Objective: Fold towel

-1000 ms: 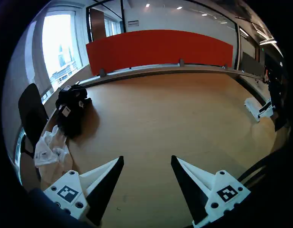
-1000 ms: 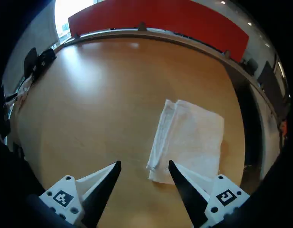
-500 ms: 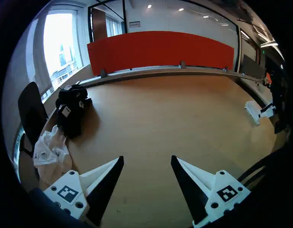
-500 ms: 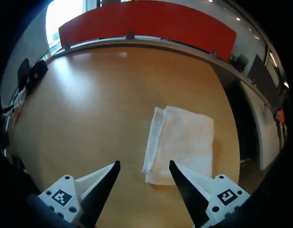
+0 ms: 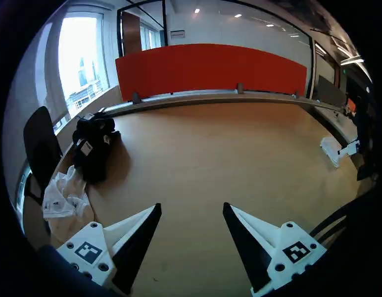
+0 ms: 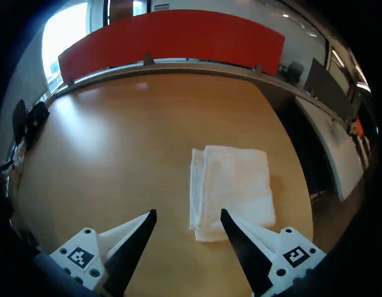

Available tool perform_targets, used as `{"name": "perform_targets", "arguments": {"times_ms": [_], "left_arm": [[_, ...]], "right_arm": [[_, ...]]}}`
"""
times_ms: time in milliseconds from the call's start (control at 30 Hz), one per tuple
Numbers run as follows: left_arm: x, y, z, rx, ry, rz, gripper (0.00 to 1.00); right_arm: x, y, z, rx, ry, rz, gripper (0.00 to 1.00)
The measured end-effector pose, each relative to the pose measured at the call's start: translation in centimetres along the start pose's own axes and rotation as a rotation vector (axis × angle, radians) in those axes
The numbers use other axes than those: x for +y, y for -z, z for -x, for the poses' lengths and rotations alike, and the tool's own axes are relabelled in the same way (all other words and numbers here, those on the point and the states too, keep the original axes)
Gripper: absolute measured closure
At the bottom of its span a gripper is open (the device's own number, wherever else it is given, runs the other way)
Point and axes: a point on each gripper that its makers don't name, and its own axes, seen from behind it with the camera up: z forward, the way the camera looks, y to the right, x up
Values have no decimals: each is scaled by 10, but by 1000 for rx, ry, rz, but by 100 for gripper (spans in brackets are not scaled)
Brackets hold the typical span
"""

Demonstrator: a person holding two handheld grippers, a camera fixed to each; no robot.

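Towel (image 6: pixel 234 187) lies folded; right gripper (image 6: pixel 187 218) open above.

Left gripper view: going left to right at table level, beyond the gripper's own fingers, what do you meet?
Chair → black bag → towel. The white bags below the black bag overlap both the chair and the bag, so they are left out.

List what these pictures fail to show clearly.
Folded white towel, right gripper view: near edge partly behind the right gripper.
Same towel, left gripper view: tiny, near the right edge; folds unreadable.
Black bundle on the wooden table, left gripper view: too dark to identify.
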Motion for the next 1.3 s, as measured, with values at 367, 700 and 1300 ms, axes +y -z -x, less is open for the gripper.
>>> {"name": "perform_targets", "arguments": {"times_ms": [367, 700, 1300], "left_arm": [[-4, -4, -7, 14, 14, -7, 8], [-7, -10, -16, 46, 53, -9, 8], [-10, -19, -36, 82, 45, -7, 8]], "right_arm": [[2, 6, -8, 32, -52, 81, 0], [-11, 12, -31, 143, -64, 79, 0], [-27, 48, -108, 469, -93, 58, 0]]}}
